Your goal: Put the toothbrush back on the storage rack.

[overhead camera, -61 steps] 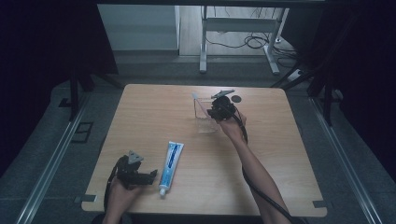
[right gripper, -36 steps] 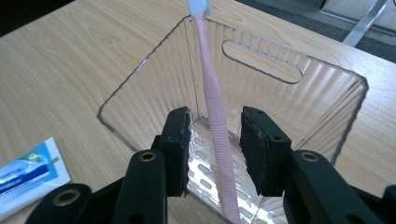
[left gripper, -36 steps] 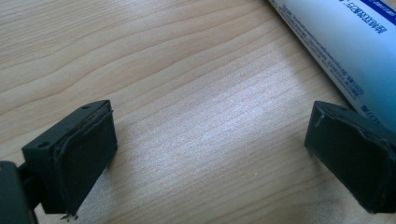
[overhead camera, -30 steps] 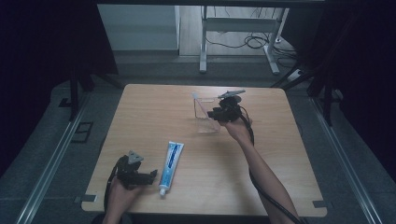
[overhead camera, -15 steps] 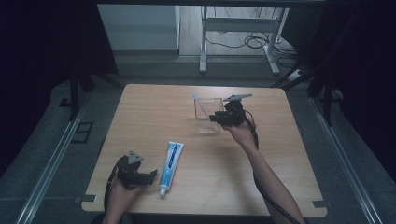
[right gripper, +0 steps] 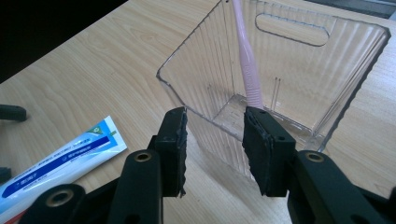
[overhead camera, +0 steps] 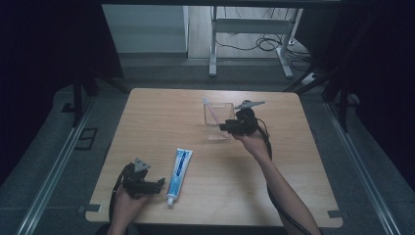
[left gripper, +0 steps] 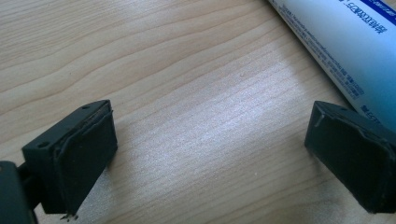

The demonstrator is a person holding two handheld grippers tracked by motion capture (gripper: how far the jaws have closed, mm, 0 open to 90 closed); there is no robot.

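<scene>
Now the right gripper [right gripper: 212, 140], jaws just opening and empty, backs off the clear bin [right gripper: 299, 88] holding the pink toothbrush [right gripper: 246, 56], while the left gripper [left gripper: 210, 154] gapes beside the toothpaste [left gripper: 345, 51].

The high view is dim and bluish, with a black surround at the left and right edges; only the table [overhead camera: 147, 122] and a pale floor strip at top centre catch light. The left gripper view is bright, with a soft sheen across the wood at centre and the black pads [left gripper: 79, 158] slightly soft at the bottom. The right gripper view is evenly lit; the clear bin [right gripper: 289, 70] shows faint glare, and its upper left corner is black.
</scene>
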